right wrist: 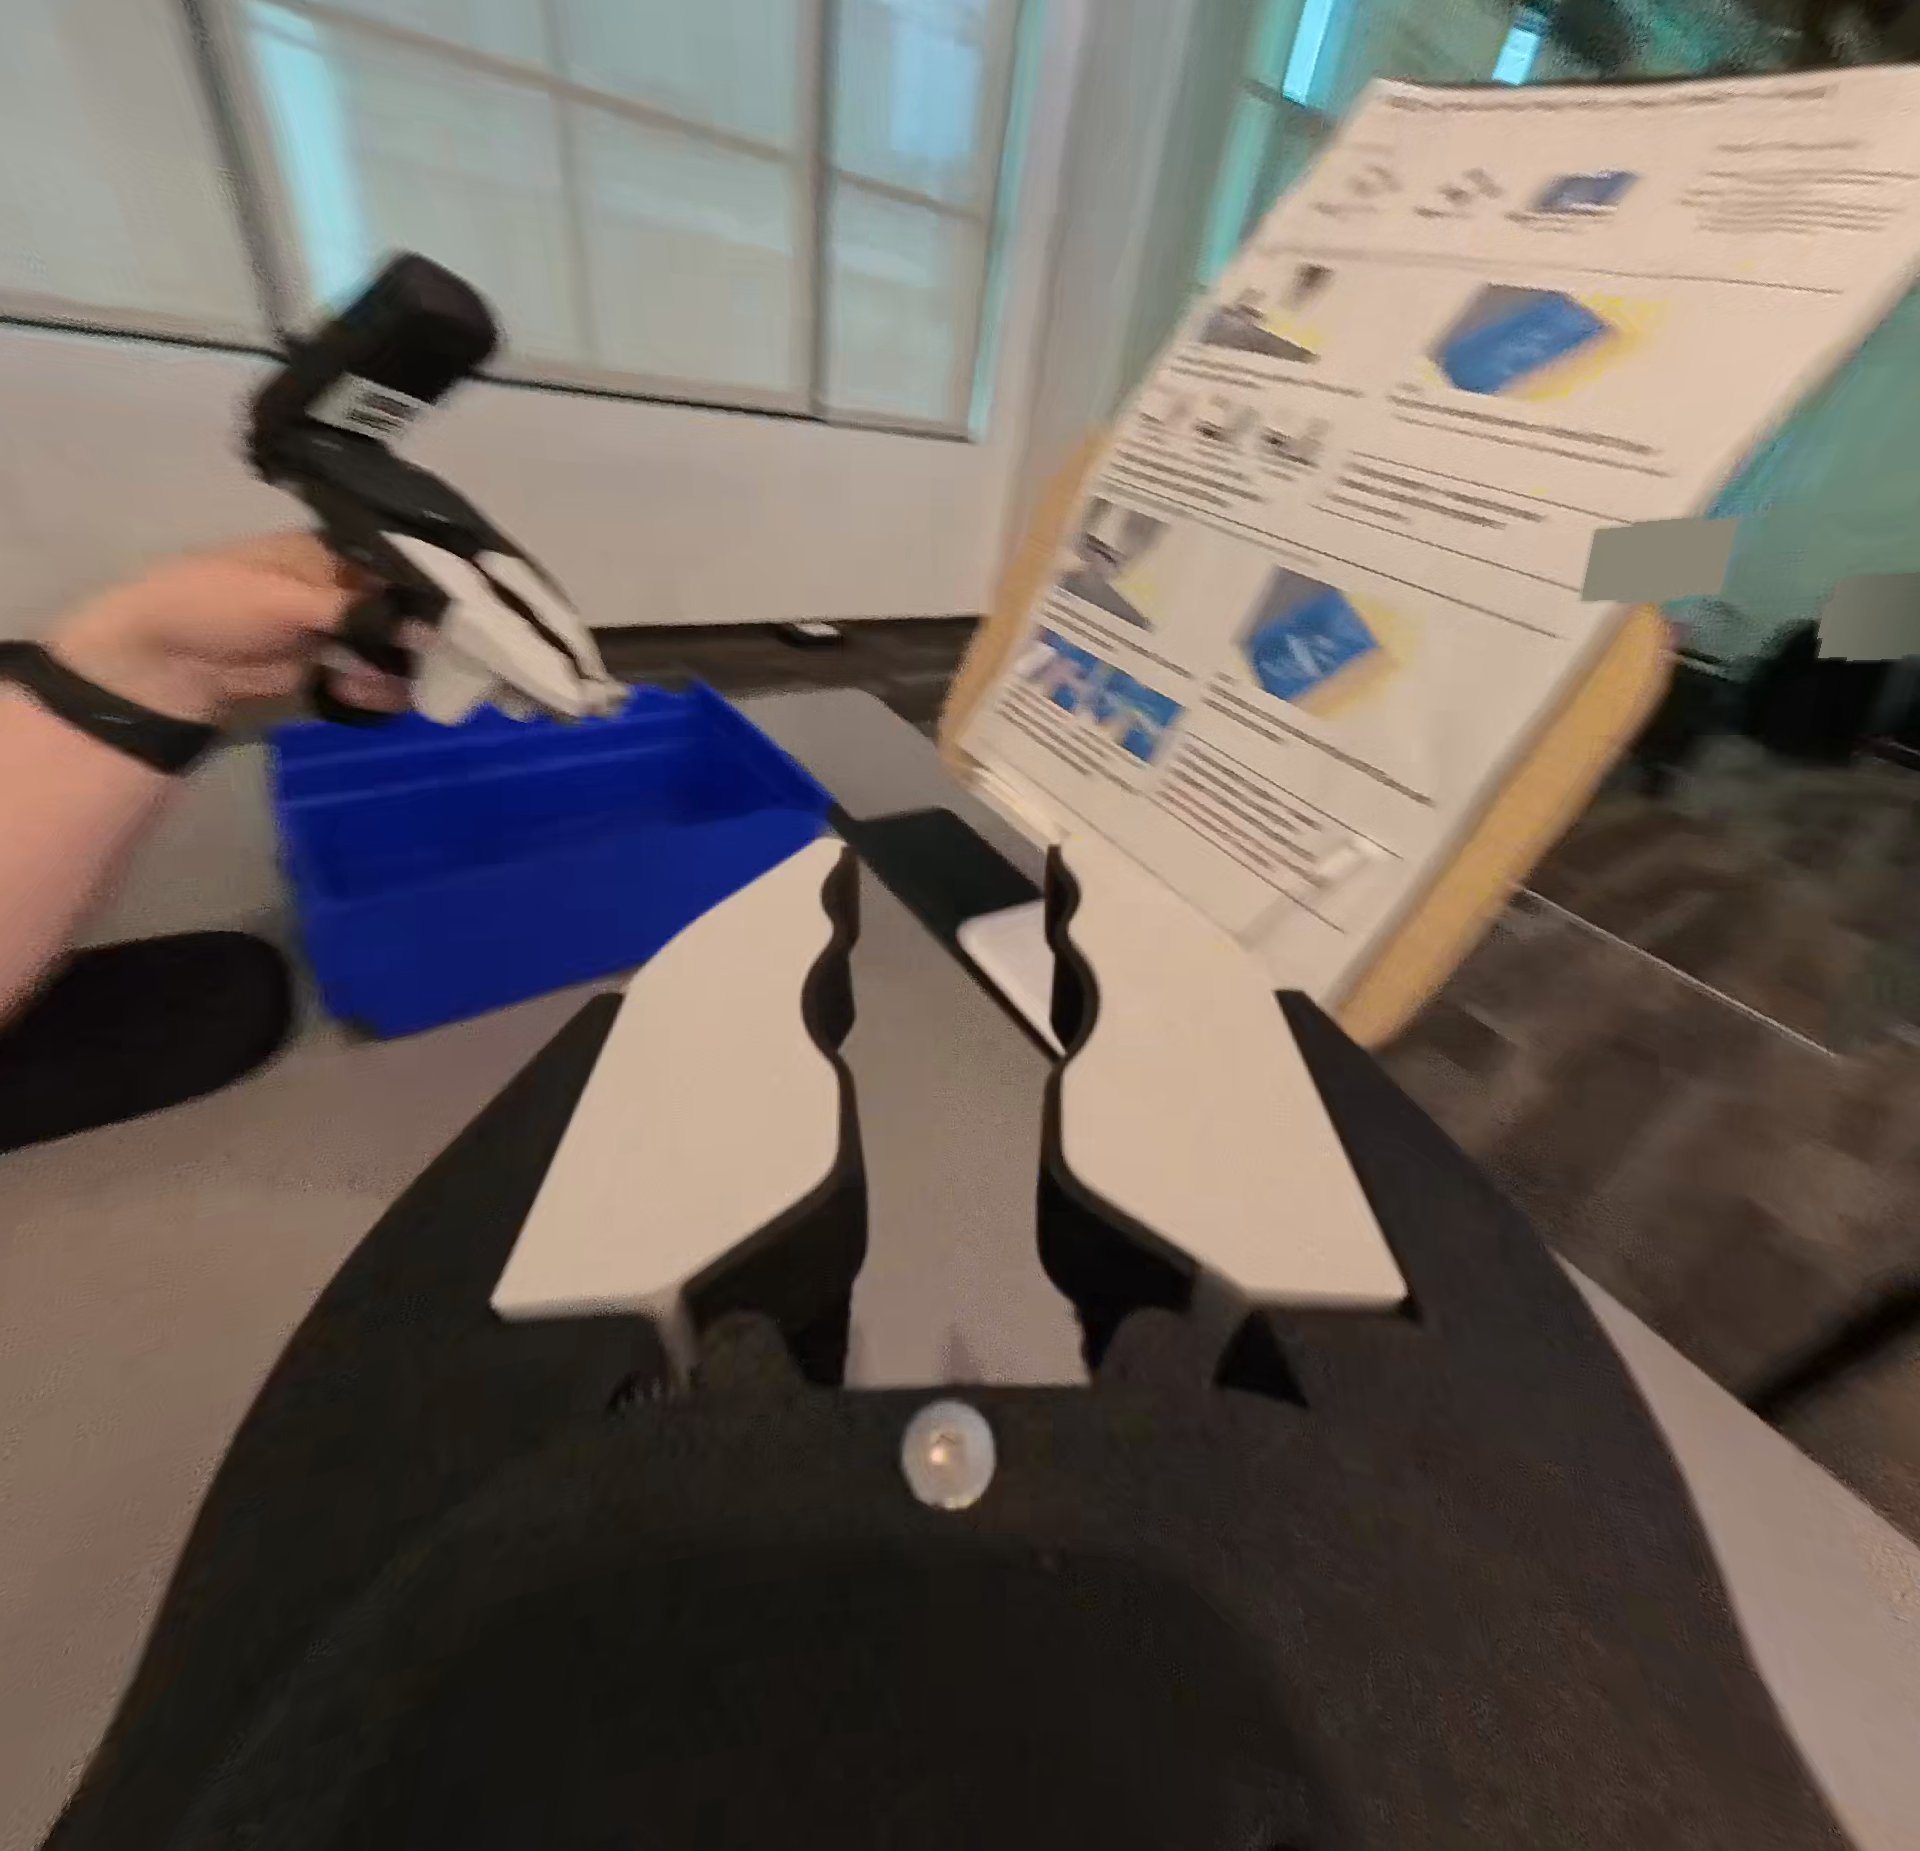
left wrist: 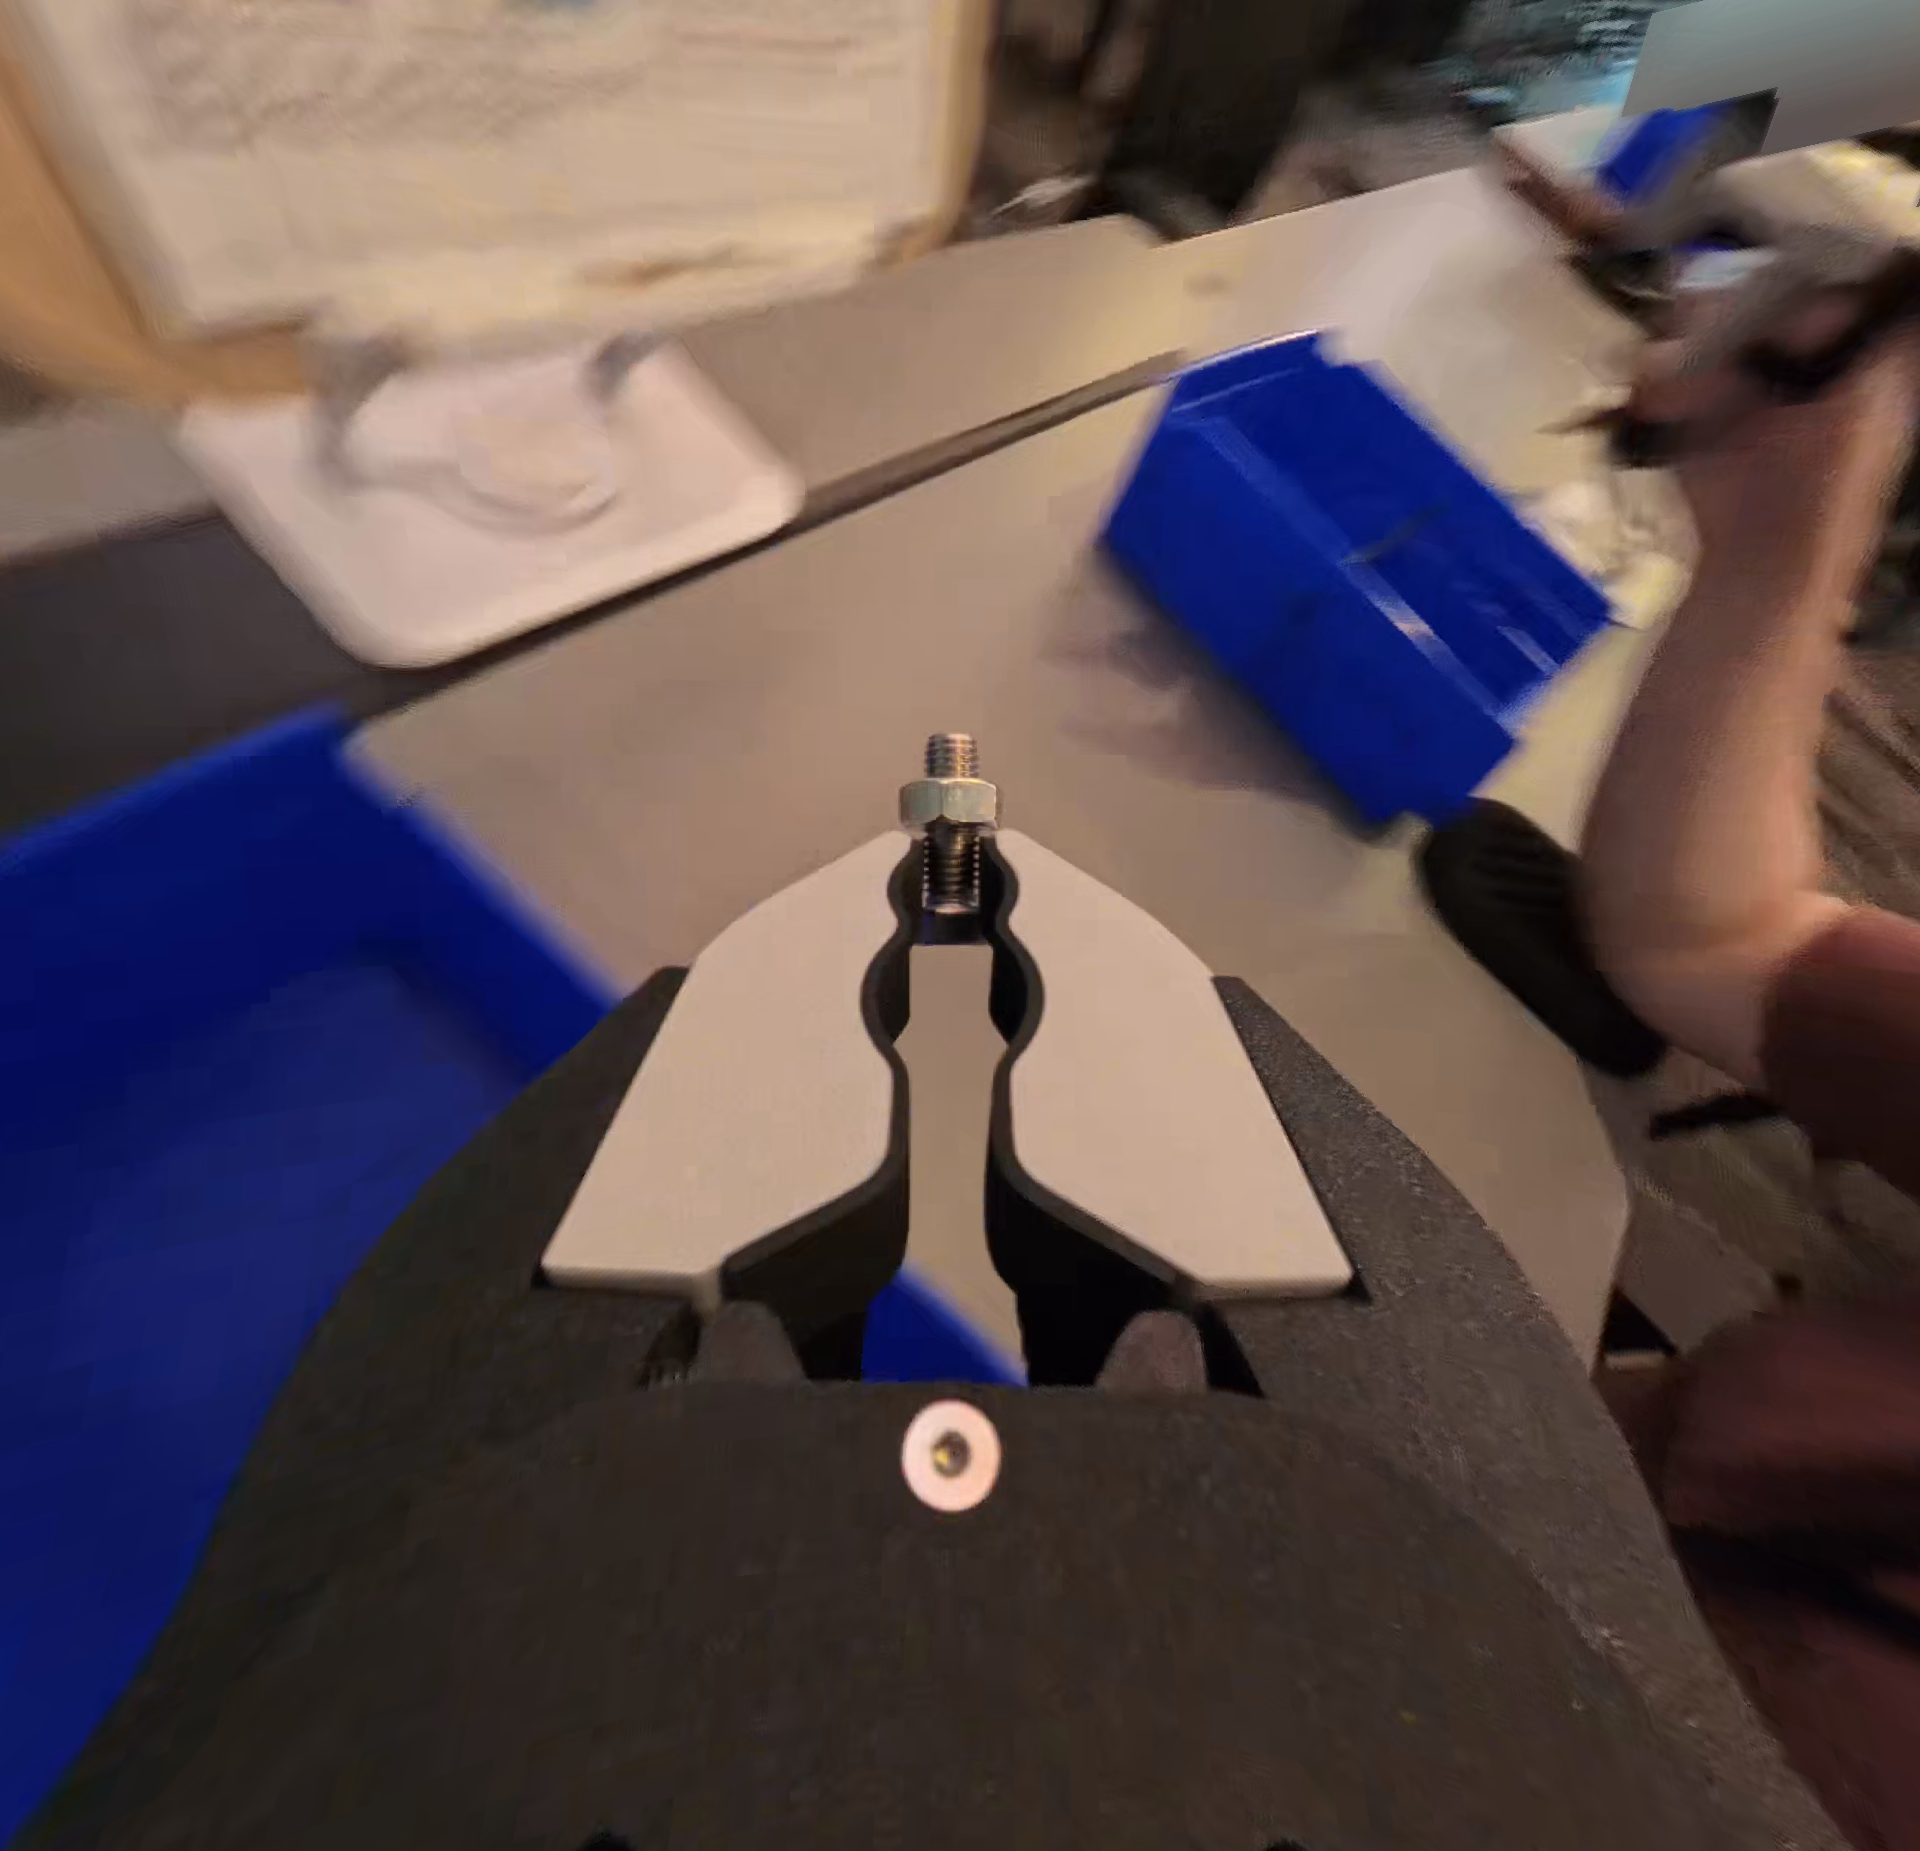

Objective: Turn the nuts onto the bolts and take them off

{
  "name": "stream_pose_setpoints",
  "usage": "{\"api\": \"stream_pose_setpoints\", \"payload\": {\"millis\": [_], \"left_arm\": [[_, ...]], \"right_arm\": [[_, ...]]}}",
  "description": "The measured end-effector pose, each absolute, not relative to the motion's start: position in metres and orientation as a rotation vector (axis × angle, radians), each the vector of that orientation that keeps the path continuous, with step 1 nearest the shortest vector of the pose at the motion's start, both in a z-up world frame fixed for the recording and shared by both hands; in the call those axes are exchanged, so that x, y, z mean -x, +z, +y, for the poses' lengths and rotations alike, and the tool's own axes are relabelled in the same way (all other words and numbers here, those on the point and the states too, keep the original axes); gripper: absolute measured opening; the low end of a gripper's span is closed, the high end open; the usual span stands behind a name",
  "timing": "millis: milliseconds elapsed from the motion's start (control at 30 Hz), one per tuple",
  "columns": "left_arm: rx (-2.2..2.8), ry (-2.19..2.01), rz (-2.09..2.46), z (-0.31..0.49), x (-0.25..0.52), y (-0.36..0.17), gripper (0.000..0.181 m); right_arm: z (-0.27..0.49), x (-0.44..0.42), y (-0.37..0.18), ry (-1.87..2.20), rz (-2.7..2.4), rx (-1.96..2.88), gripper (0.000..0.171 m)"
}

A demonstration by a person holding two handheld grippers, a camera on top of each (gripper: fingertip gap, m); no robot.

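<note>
Left gripper [left wrist: 951,866]: jaws clamped on the bolt [left wrist: 948,887], which is held by its lower end in the notch near the fingertips. The threaded shank stands upright above the tips. The nut [left wrist: 947,802] is threaded onto the shank, seated just above the fingertips, with a short length of thread exposed above it.

Landmark: the grey table [left wrist: 727,679]. The clamped bolt and nut are held above the table, not touching it. A blue bin [left wrist: 1351,565] sits on the table beyond the bolt and to its right, blurred by motion. A second blue bin [left wrist: 208,1074] lies at the near left edge of the table, partly under the left gripper body. A white stand base [left wrist: 499,513] rests at the far left of the table and carries a poster board [right wrist: 1403,471].

Right gripper [right wrist: 951,876]: jaws apart, nothing between them, held above the table. In the right wrist view the left gripper [right wrist: 597,695] appears farther off, held in a hand [right wrist: 197,627], its tips over a blue bin; which of the two bins this is cannot be determined
</note>
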State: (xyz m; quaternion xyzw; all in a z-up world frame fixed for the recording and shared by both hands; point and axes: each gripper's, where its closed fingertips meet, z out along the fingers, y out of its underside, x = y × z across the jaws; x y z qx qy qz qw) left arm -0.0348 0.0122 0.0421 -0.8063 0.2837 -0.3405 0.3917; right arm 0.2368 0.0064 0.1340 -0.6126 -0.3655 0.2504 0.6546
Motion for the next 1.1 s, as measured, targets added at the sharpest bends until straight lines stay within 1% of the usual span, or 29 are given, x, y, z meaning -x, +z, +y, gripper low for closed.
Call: {"api": "stream_pose_setpoints", "payload": {"millis": [33, 100, 200, 400, 633, 733, 767, 800, 933, 967, 1033, 1100], "left_arm": [[1.955, -0.895, 0.817, 0.001, 0.013, 0.056, 0.009], [1.786, -0.919, 0.967, -0.022, -0.025, 0.078, 0.009], [1.636, -0.993, 1.121, -0.058, -0.070, 0.095, 0.009], [1.573, -1.030, 1.212, -0.087, -0.099, 0.101, 0.009], [1.552, -1.022, 1.216, -0.090, -0.105, 0.102, 0.009], [1.555, -1.019, 1.224, -0.090, -0.106, 0.101, 0.009], [1.552, -1.020, 1.224, -0.091, -0.106, 0.101, 0.009], [1.553, -1.013, 1.224, -0.091, -0.107, 0.101, 0.009], [1.540, -0.999, 1.242, -0.092, -0.108, 0.099, 0.010], [1.545, -0.997, 1.259, -0.094, -0.107, 0.098, 0.013], [1.569, -0.949, 1.277, -0.094, -0.102, 0.096, 0.034], [1.576, -0.827, 1.291, -0.089, -0.095, 0.092, 0.047]], "right_arm": [[-0.014, -0.211, 0.139, 0.723, -0.895, 1.324, 0.032], [-0.055, -0.170, 0.146, 1.009, -1.008, 1.207, 0.032], [-0.086, -0.135, 0.146, 1.261, -1.059, 1.140, 0.032], [-0.085, -0.113, 0.134, 1.381, -1.010, 1.127, 0.032], [-0.082, -0.103, 0.121, 1.482, -1.000, 1.150, 0.020], [-0.081, -0.102, 0.118, 1.501, -1.006, 1.160, 0.018], [-0.081, -0.101, 0.117, 1.514, -1.010, 1.161, 0.016], [-0.083, -0.101, 0.117, 1.534, -1.014, 1.155, 0.010], [-0.084, -0.102, 0.117, 1.553, -1.025, 1.151, 0.010], [-0.084, -0.103, 0.117, 1.538, -1.027, 1.153, 0.010], [-0.085, -0.105, 0.117, 1.484, -1.052, 1.156, 0.010], [-0.087, -0.107, 0.118, 1.401, -1.099, 1.154, 0.010]]}}
